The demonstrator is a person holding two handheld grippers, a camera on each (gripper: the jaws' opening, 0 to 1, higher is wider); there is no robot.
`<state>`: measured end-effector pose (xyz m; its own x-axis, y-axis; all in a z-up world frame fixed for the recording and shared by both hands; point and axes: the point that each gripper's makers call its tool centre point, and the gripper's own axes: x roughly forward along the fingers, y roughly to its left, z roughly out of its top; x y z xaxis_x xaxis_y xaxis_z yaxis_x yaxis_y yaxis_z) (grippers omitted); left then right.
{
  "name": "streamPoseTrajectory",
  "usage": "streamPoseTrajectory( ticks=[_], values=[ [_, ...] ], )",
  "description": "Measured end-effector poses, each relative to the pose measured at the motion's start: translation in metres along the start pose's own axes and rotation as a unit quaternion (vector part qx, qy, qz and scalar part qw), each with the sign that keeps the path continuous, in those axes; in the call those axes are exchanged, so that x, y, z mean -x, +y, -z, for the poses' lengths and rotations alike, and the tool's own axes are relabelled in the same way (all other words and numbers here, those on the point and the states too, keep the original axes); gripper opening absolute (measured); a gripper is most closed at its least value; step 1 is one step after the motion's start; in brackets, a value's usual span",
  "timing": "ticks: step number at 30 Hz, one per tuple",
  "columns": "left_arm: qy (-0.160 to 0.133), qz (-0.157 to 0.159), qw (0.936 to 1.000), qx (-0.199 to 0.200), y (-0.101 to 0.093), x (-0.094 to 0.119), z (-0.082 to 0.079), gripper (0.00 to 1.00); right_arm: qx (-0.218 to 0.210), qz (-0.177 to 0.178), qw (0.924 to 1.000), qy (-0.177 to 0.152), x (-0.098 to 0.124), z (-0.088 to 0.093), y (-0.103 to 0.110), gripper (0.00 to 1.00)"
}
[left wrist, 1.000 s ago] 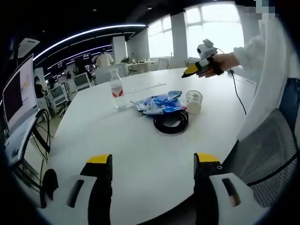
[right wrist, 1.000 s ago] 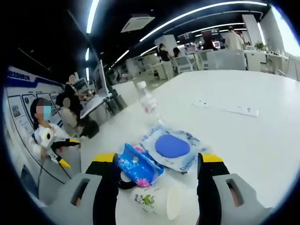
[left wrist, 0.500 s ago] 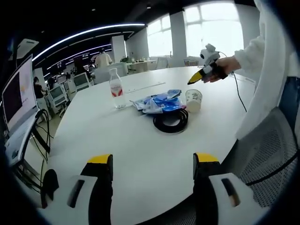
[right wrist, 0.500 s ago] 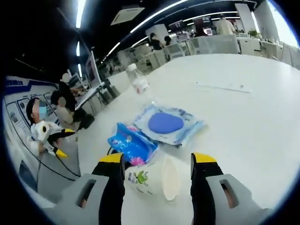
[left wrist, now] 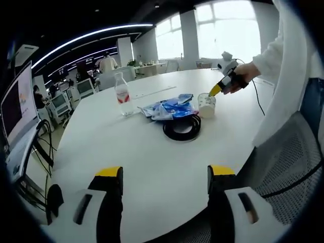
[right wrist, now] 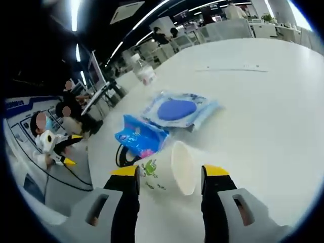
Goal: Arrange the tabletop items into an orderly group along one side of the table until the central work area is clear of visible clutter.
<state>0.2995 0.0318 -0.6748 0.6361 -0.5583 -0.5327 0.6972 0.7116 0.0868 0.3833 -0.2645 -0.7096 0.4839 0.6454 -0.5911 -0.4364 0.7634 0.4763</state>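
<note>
The paper cup (right wrist: 169, 171) sits on the white table (right wrist: 263, 116), right between my right gripper's (right wrist: 169, 174) two jaws, with its open rim turned toward the right jaw in the right gripper view. My jaws stand spread on either side of it. I cannot tell whether either one is touching the wall yet, and I have not clamped down on it.

I judge the cup to be very light and thin-walled, so it will crush or pop out if I squeeze hard. I would take it across the middle of its body, below the rim, with just enough pressure to hold it. If there is liquid inside, which I cannot see, tipping it would spill.

Just beyond the cup lies a small blue snack bag (right wrist: 139, 139), soft and crinkly, and past that a flat blue-and-white wipes pack (right wrist: 177, 110). Beside the cup, under the edge of the snack bag, is a black coiled ring (right wrist: 121, 154). Farther from the cup stands a clear water bottle (right wrist: 143, 72), upright.

In the left gripper view, the cup (left wrist: 206, 105) stands with my right gripper (left wrist: 218, 89) reaching in at it, the ring (left wrist: 181, 129) nearer me and the bottle (left wrist: 120, 95) well apart from the cup. My left gripper (left wrist: 164, 190) hangs over bare table, far from the cup, jaws wide apart and holding nothing.
</note>
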Motion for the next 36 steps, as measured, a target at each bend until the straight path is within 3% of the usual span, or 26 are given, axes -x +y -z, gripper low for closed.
streamPoseTrajectory(
  ticks=[7,15,23,29,36],
  values=[
    [0.002,-0.004,1.0000,-0.001,0.002,0.001,0.001,0.66,-0.012,-0.015,0.9998,-0.003,0.001,0.007,0.009,0.31],
    [0.009,-0.004,0.9999,-0.009,0.003,0.000,0.006,0.64,0.022,-0.039,0.9989,-0.008,0.006,0.007,0.027,0.12],
    [0.010,-0.005,0.9999,-0.012,0.003,0.000,0.005,0.63,0.037,-0.092,0.9950,-0.013,0.011,0.003,0.057,0.00],
    [0.015,-0.004,0.9997,-0.018,0.002,0.001,0.006,0.61,0.062,-0.105,0.9925,-0.003,0.013,-0.001,0.071,0.00],
    [0.013,-0.007,0.9997,-0.019,0.003,0.002,0.005,0.61,0.124,-0.093,0.9880,-0.003,0.018,-0.028,0.078,0.00]
  ],
)
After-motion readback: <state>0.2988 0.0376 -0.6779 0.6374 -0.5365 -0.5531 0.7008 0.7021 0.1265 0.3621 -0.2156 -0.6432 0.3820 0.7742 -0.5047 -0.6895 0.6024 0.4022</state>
